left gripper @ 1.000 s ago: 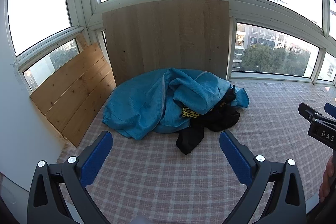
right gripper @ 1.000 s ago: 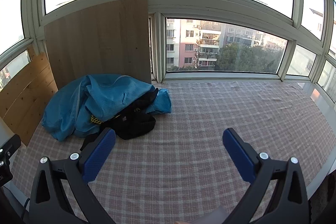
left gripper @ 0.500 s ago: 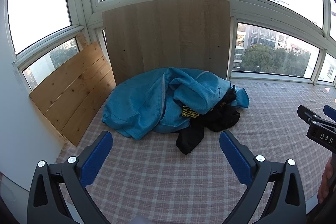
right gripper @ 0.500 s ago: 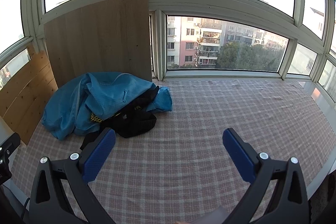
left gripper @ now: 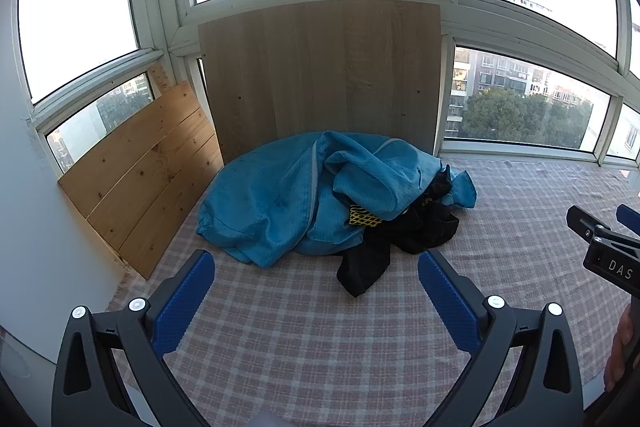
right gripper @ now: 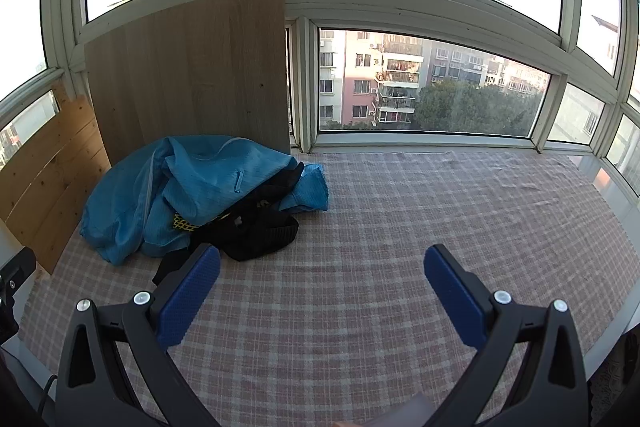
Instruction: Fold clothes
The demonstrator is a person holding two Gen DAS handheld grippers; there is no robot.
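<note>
Lying heaped (black garment [left gripper: 404, 235] beneath) — blue jacket [left gripper: 276, 199]; both tools gape.

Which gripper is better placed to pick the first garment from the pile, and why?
Probably the left gripper: it is open, and the pile lies straight ahead between its fingers. From the right gripper, also open, the pile sits off to the left, with bare cloth ahead.

Checked cloth [right gripper: 440, 227] lies bare right of the clothes heap [right gripper: 208, 195]; boards [left gripper: 316, 75] wall its left.
</note>
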